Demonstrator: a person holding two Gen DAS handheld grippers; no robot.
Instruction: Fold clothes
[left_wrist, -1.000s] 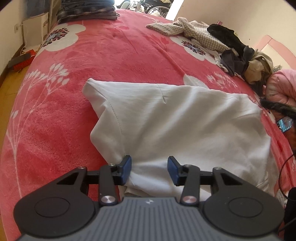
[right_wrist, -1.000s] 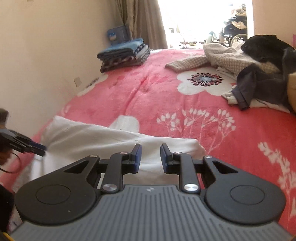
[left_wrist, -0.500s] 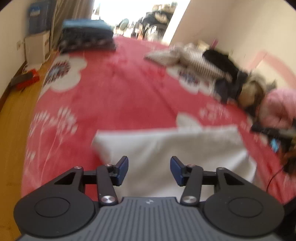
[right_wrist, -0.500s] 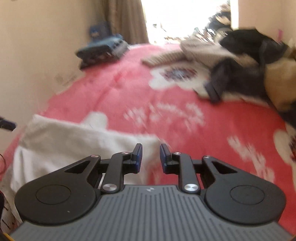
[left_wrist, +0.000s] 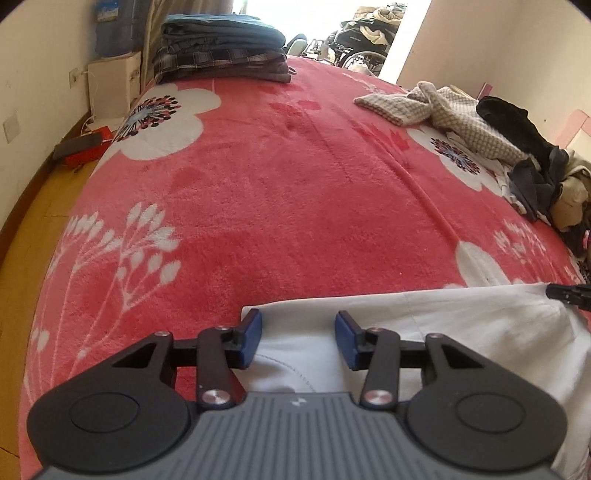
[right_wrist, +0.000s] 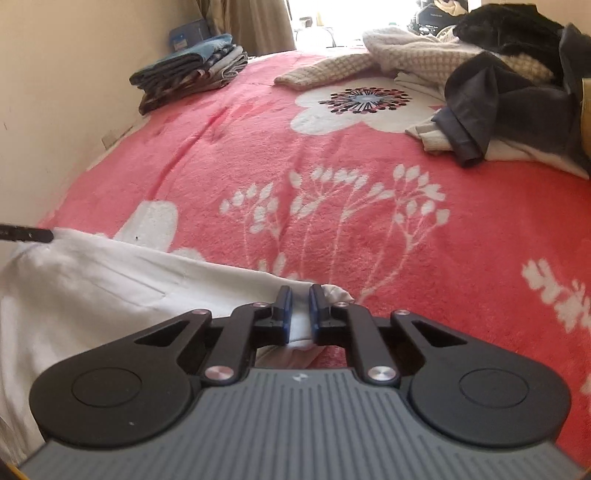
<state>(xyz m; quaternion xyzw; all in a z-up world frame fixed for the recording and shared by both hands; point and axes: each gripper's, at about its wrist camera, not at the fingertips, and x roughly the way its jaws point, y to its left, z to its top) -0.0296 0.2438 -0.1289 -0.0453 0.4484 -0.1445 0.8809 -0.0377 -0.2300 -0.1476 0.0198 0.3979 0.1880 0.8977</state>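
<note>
Below: white cotton garment (left_wrist: 461, 325) lying at 6 o'clock on red floral fleece blanket (left_wrist: 295, 192); left gripper (left_wrist: 298, 338) spread wide over its edge; right gripper (right_wrist: 298, 314) pinched narrowly on its corner.

Smooth white cloth garment (left_wrist: 461, 325) lies on a fuzzy, matt red fleece blanket (left_wrist: 295, 184).

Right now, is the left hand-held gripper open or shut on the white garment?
Open. The left hand-held gripper has its blue pads wide apart, with the white garment showing in the gap between them, unpinched.
</note>
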